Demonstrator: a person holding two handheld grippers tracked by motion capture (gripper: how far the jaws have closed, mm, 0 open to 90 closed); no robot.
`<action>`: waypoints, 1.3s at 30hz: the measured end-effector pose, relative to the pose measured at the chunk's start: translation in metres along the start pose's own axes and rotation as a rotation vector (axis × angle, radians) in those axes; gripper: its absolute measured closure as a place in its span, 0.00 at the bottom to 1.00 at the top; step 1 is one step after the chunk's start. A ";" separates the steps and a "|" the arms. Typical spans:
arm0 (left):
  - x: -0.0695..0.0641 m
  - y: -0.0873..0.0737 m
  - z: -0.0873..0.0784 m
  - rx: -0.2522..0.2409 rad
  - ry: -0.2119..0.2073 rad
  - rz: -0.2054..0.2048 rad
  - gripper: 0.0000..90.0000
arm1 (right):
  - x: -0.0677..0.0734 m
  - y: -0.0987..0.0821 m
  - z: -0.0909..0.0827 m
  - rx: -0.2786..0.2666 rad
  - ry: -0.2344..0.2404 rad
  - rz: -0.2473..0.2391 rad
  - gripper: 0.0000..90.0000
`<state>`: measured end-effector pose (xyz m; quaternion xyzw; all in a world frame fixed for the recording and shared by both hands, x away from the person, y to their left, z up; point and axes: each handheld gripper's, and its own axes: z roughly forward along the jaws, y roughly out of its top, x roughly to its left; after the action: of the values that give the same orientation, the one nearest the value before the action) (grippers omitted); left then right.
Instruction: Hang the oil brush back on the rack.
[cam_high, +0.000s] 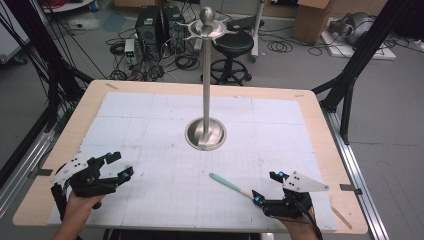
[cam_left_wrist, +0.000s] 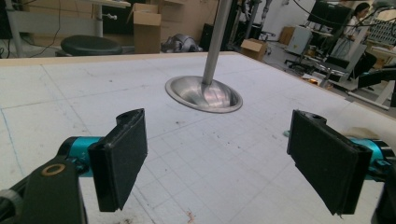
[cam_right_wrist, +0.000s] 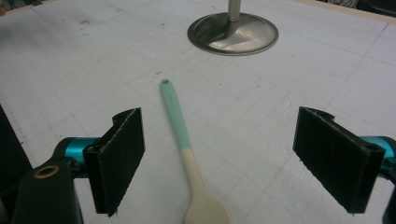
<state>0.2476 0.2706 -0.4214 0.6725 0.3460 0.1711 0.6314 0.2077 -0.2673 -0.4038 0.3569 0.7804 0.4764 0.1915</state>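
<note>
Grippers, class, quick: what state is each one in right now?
Left gripper: open, holding nothing.
Right gripper: open, holding nothing; the spatula lies on the table between its jaws, untouched.

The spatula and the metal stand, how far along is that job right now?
Done so far: the spatula lies flat on the table mat, its mint handle pointing toward the stand. In hand: nothing; the right gripper sits open around the spatula's pale end without pressing it, and the left gripper is open and empty. Probably left: gripping the spatula and hanging it on the stand's top ring.
</note>
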 end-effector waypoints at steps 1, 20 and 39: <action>0.000 0.000 0.000 0.000 -0.002 -0.001 0.23 | 0.000 0.000 0.000 0.005 0.000 -0.007 0.17; -0.003 0.001 0.007 0.024 -0.018 0.008 0.24 | 0.000 -0.008 0.031 0.227 0.125 -0.096 0.58; -0.007 -0.002 0.009 0.055 -0.028 0.023 0.24 | -0.008 -0.002 0.060 0.387 0.201 -0.149 0.91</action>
<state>0.2483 0.2591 -0.4229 0.6958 0.3340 0.1595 0.6155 0.2501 -0.2373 -0.4346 0.2791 0.8966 0.3354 0.0753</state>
